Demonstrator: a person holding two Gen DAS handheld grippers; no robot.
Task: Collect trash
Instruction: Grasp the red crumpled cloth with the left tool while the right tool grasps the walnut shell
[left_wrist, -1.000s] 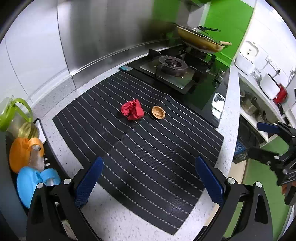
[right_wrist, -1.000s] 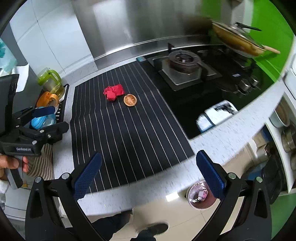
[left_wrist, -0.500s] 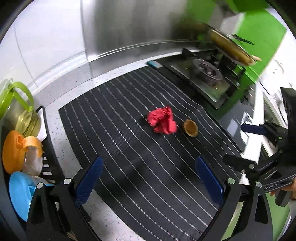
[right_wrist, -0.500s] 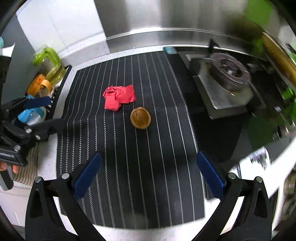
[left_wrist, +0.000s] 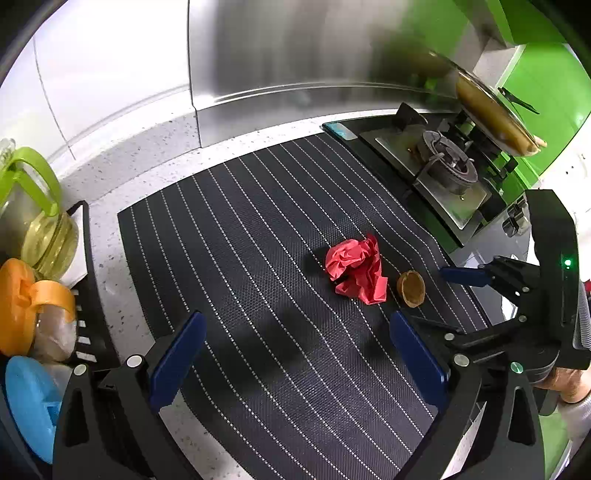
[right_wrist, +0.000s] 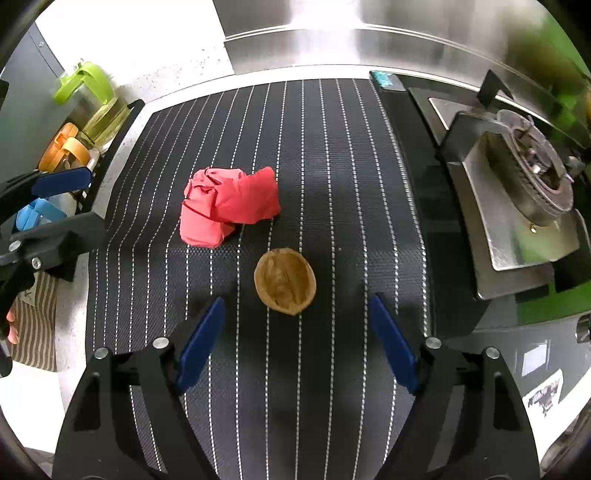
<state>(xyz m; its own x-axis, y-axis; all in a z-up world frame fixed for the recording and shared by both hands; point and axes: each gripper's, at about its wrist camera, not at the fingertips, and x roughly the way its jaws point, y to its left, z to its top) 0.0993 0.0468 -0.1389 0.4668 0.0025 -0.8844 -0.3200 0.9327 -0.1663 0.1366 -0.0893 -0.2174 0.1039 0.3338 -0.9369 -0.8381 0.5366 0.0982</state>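
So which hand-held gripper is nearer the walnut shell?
Right hand-held gripper: its closing jaws sit just short of the walnut shell, nothing between them. Left hand-held gripper is farther back.

left wrist: steep, farther | right wrist: steep, nearer — both share striped mat (left_wrist: 258, 258)

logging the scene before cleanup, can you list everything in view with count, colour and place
crumpled red paper wad: 1, red, middle of mat
empty brown nutshell half: 1, brown, on mat beside the paper, just ahead of right gripper
black striped mat: 1, black with white lines, on speckled counter
gas stove burner: 1, dark metal, right of mat
golden frying pan: 1, on far burner
lidded plastic containers: green, orange, blue lids, in black rack left of mat
left gripper: blue pads, open, empty
right gripper: blue pads, closing, nothing between them
hand: holding right gripper
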